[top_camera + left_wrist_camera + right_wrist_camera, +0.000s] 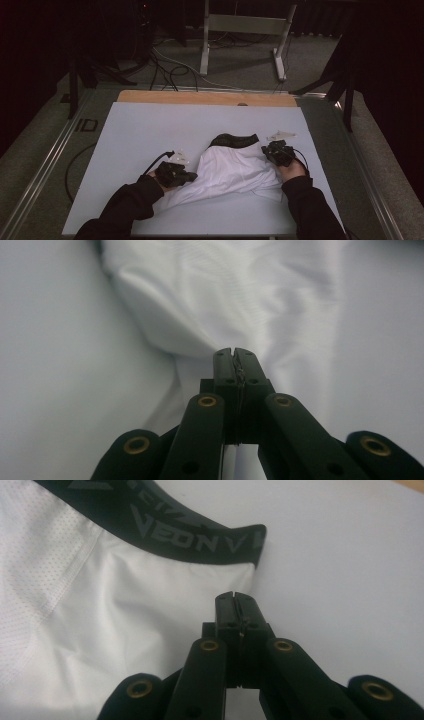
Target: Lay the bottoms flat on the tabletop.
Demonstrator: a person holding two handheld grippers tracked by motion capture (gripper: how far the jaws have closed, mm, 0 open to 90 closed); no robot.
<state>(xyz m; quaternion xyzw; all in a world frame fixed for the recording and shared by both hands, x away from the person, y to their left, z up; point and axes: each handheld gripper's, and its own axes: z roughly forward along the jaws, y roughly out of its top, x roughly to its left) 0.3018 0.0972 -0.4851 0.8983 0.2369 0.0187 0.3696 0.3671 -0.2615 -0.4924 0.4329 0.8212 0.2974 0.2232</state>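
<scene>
- The white shorts (232,170) lie crumpled on the near half of the pale board (150,130), right of its middle, black waistband (235,140) toward the far side. I read the job as spreading or folding them, which is why both my tools sit at opposite edges of the cloth.
- My left gripper (189,176) is at the left, near edge of the fabric. In the left gripper view its jaws are clenched with a thin fold of white cloth (240,315) pinched between the tips, so I judge it has hold of the hem there.
- My right gripper (267,150) is at the right side, just below the waistband's end. In the right gripper view (235,602) the jaws are squeezed together over the shorts' side edge near the lettered band (190,535); a sliver of cloth seems caught, though I can't be fully sure.
- Holding two far-apart edges lets me pull the cloth taut and lift without it bunching.
- The risk I see: so thin a pinch could slip once I tension it.
</scene>
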